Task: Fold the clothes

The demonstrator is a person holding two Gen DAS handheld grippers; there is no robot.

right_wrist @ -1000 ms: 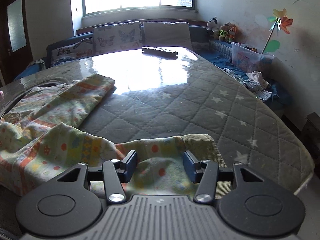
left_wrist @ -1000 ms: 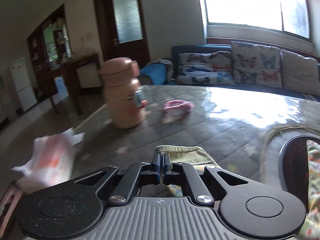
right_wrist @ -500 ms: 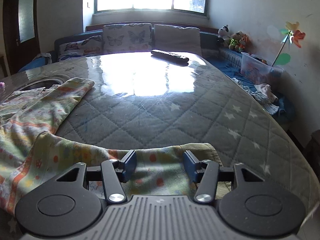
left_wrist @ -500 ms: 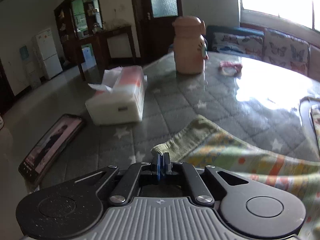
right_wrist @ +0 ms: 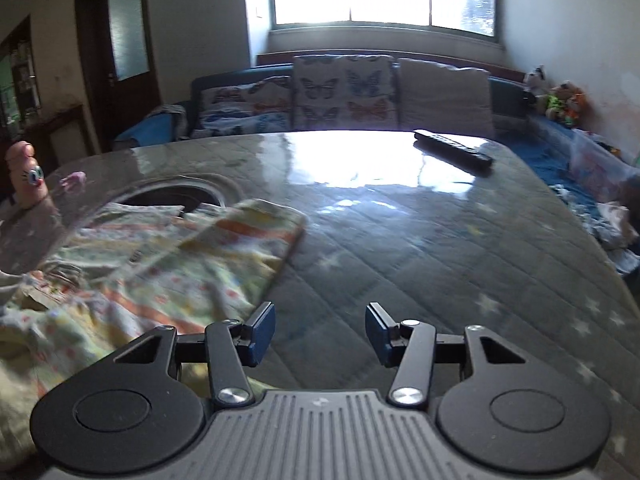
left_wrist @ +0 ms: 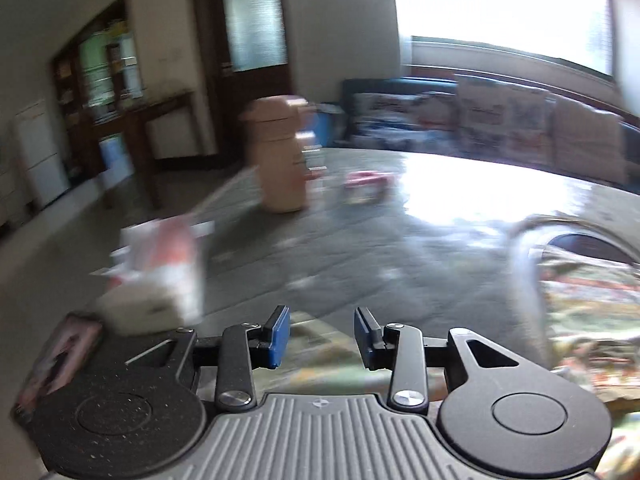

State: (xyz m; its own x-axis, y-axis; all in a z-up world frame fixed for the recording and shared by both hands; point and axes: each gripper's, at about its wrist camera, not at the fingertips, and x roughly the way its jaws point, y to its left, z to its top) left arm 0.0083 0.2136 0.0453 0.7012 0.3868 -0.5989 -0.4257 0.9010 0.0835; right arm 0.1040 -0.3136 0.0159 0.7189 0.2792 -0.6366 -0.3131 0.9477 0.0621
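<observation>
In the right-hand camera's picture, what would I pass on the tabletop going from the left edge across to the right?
Pink bottle → small pink item → patterned garment → open right gripper → black remote control.

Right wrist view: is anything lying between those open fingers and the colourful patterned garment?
Nothing visible does. The right gripper hangs open over bare quilted tablecloth; the pastel patterned garment lies just left of it, unobstructed.
</observation>
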